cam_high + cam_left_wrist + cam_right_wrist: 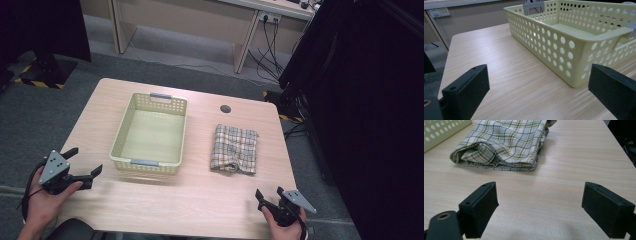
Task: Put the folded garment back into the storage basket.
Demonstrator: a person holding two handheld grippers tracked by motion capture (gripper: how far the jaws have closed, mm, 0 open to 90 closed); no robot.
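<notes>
A pale green perforated basket (120,142) stands empty on the left half of the wooden table (200,195); its near corner (574,62) fills the left gripper view. To its right lies a folded plaid cloth (234,148), seen close up (506,145) in the right gripper view. My left gripper (85,162) is held at the table's front left corner, open, nothing between its jaws (537,95). Near the front right edge my right gripper (269,194) is also open and empty (540,212), pointing at the cloth from a short distance.
A round cable hole (225,108) sits in the table's far side. Beyond it are a desk's legs (243,47) with hanging cables (267,50). Dark curtains (370,100) stand close on the right, and the floor is grey carpet (30,115).
</notes>
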